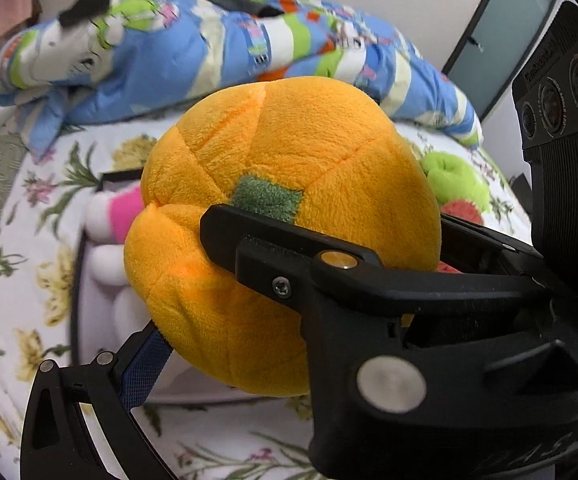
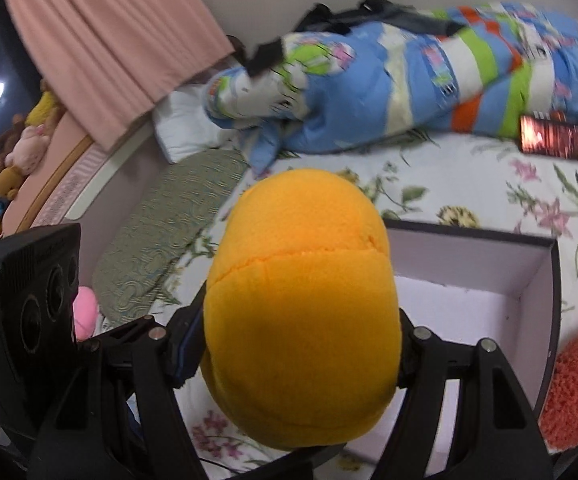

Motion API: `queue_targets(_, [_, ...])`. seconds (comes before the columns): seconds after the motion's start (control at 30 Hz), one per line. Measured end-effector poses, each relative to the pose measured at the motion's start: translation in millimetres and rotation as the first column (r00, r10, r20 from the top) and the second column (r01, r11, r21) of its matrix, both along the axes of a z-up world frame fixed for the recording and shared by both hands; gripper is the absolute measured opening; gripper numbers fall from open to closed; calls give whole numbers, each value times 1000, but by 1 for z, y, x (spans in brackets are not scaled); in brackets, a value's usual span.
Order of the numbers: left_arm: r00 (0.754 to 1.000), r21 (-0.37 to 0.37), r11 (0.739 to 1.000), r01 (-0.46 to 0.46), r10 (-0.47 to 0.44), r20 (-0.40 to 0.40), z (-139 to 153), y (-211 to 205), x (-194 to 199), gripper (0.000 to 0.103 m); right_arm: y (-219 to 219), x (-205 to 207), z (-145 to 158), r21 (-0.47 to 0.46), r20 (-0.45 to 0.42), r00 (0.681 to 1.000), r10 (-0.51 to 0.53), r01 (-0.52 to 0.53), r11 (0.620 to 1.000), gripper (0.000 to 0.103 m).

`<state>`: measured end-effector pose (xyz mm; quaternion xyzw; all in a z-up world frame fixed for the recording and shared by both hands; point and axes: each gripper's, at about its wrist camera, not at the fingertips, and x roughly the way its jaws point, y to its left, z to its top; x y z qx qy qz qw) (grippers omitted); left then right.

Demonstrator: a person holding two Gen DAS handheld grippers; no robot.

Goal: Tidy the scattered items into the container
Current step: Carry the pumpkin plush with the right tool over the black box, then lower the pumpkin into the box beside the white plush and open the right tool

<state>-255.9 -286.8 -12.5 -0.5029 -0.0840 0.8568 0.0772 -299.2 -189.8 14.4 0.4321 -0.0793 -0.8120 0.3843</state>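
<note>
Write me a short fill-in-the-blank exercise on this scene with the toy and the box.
1. The right gripper squeezes a plush toy coloured ___.
2. The square patch on the toy is ___.
3. The box sits on a bedsheet printed with ___.
4. The curtain is ___.

Missing words: orange; green; flowers; pink.
</note>
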Motion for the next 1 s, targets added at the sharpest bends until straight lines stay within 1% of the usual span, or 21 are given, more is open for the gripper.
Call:
queue_targets(0.17, [999, -4, 999, 35, -35, 34, -25, 17, -13, 103, 19, -19, -30, -9, 55, 998, -37, 38, 999, 71])
queue_targets(0.33, [996, -13, 998, 58, -57, 65, -42, 27, -20, 103, 31, -27, -48, 4, 87, 994, -64, 64, 998, 72])
queue_targets(0.5, [994, -25, 998, 65, -62, 90, -48, 32, -18, 103, 37, -33, -59, 4, 130, 989, -75, 75, 997, 75])
queue_targets(0.57, [994, -42, 997, 66, -62, 94, -49, 32, -15, 103, 38, -34, -62, 11, 149, 986, -74, 74, 997, 83])
queue_targets(0.7, [993, -86, 994, 68, -59, 107, -50, 34, -13, 103, 39, -33, -67, 15, 161, 984, -77, 75, 997, 88])
queue_targets(0.8, [994, -137, 987, 78, -65, 91, -47, 35, -9, 103, 42, -33, -70, 36, 150, 983, -103, 99, 994, 96])
queue_targets(0.87, [995, -148, 986, 76, -65, 75, -42, 34, -6, 103, 45, -33, -71, 51, 140, 982, -127, 121, 991, 96])
queue_targets(1.0, [996, -152, 986, 68, -58, 67, -38, 32, -2, 103, 48, -31, -70, 30, 146, 981, -129, 126, 992, 96])
